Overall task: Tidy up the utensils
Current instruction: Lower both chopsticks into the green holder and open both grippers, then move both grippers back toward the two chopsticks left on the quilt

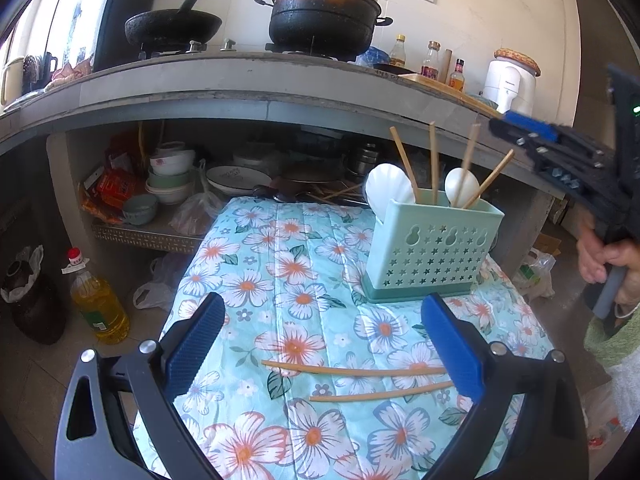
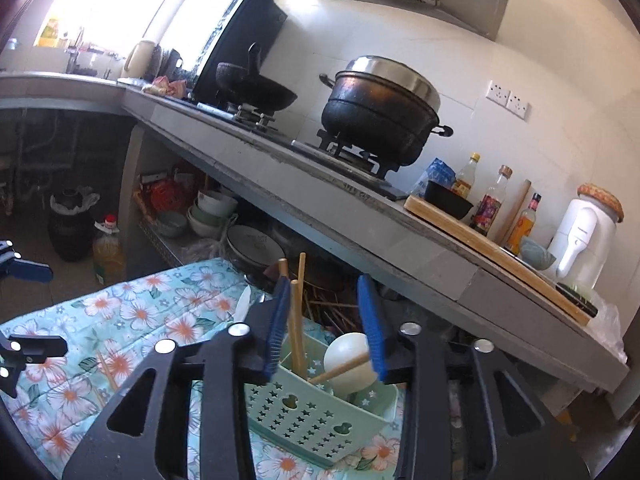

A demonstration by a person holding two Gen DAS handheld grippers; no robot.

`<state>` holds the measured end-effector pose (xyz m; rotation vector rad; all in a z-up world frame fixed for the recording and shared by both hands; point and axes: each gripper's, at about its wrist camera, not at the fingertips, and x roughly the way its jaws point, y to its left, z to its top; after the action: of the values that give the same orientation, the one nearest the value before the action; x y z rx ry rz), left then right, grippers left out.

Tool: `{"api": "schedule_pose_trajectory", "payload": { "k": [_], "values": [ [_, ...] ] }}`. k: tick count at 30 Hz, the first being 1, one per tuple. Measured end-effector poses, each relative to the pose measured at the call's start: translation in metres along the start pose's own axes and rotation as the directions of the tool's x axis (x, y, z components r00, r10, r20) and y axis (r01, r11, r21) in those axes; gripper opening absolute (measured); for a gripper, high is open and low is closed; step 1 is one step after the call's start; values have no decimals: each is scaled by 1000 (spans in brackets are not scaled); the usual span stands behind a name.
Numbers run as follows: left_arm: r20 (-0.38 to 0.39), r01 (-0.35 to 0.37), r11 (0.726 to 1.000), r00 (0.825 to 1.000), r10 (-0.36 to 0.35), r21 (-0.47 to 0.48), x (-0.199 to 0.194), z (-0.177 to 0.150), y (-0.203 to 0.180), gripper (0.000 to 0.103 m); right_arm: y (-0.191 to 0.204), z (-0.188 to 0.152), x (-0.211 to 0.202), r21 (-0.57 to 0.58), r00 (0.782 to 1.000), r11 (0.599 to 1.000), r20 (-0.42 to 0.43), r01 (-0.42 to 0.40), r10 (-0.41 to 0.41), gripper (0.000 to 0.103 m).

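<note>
The right gripper [image 2: 326, 328] hangs over the green holder [image 1: 434, 240] with its fingers apart around an upright chopstick [image 2: 297, 328], not pressing on it; that stick looks dropped in, beside two white spoons. Two loose chopsticks [image 1: 356, 370] lie on the flowered desk [image 1: 256, 264], on the near side of the holder, between the wide-open fingers of the left gripper [image 1: 326, 352]. The next move probably calls for closing on one stick and carrying it to the holder.
</note>
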<state>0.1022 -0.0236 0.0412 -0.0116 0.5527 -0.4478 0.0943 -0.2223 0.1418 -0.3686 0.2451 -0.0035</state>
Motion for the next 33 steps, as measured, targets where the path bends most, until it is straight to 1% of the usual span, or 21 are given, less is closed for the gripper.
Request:
{"api": "schedule_pose_trajectory", "payload": {
  "k": [4, 7, 10, 14, 16, 18, 20, 22, 23, 24, 25, 26, 27, 28, 29, 31, 33],
  "values": [
    [-13, -8, 1000, 1000, 8, 8, 4, -1, -2, 96, -16, 4, -32, 74, 999, 997, 52, -7, 3, 50],
    [-27, -8, 1000, 1000, 8, 6, 8, -2, -4, 96, -24, 3, -56, 115, 997, 993, 78, -3, -6, 52],
    [-37, -13, 1000, 999, 13, 15, 10, -3, -6, 96, -30, -2, -74, 159, 997, 987, 79, -2, -10, 54],
    [-57, -28, 999, 998, 30, 41, 13, -5, -10, 96, -33, -19, -89, 233, 999, 972, 34, -3, -5, 58],
    [-78, -43, 997, 996, 47, 59, 16, -7, -14, 96, -32, -33, -87, 279, 1000, 960, -21, -4, 11, 59],
    [-105, -58, 995, 992, 66, 81, 21, -9, -17, 96, -27, -50, -78, 325, 993, 946, -111, 8, 30, 59],
    [-142, -68, 992, 986, 83, 106, 27, -13, -22, 96, -21, -67, -66, 373, 977, 928, -205, 15, 66, 59],
    [-178, -74, 988, 979, 97, 134, 34, -19, -27, 96, -14, -85, -56, 423, 950, 906, -293, 24, 111, 59],
    [-188, -79, 986, 976, 107, 147, 36, -21, -29, 96, -10, -94, -50, 449, 933, 893, -335, 33, 134, 59],
    [-199, -86, 982, 973, 119, 167, 39, -24, -33, 96, -7, -104, -44, 476, 909, 878, -383, 42, 164, 61],
    [-207, -91, 978, 970, 130, 185, 41, -27, -36, 96, -4, -113, -37, 497, 884, 866, -427, 54, 191, 65],
    [-216, -96, 973, 966, 142, 208, 44, -30, -39, 96, -1, -122, -35, 514, 863, 855, -462, 71, 206, 66],
    [-222, -100, 969, 963, 152, 226, 46, -33, -42, 96, 1, -132, -29, 535, 835, 840, -502, 94, 226, 69],
    [-228, -108, 962, 959, 167, 249, 49, -36, -46, 96, 2, -141, -26, 553, 810, 826, -530, 108, 249, 69],
    [-232, -115, 955, 956, 181, 272, 51, -39, -49, 96, 5, -149, -26, 569, 793, 814, -548, 120, 266, 69],
    [-236, -124, 942, 950, 203, 311, 54, -44, -55, 96, 6, -160, -26, 595, 772, 791, -568, 145, 286, 71],
    [-235, -126, 932, 948, 214, 339, 55, -47, -59, 96, 6, -167, -28, 605, 766, 781, -574, 157, 290, 73]
  ]
}}
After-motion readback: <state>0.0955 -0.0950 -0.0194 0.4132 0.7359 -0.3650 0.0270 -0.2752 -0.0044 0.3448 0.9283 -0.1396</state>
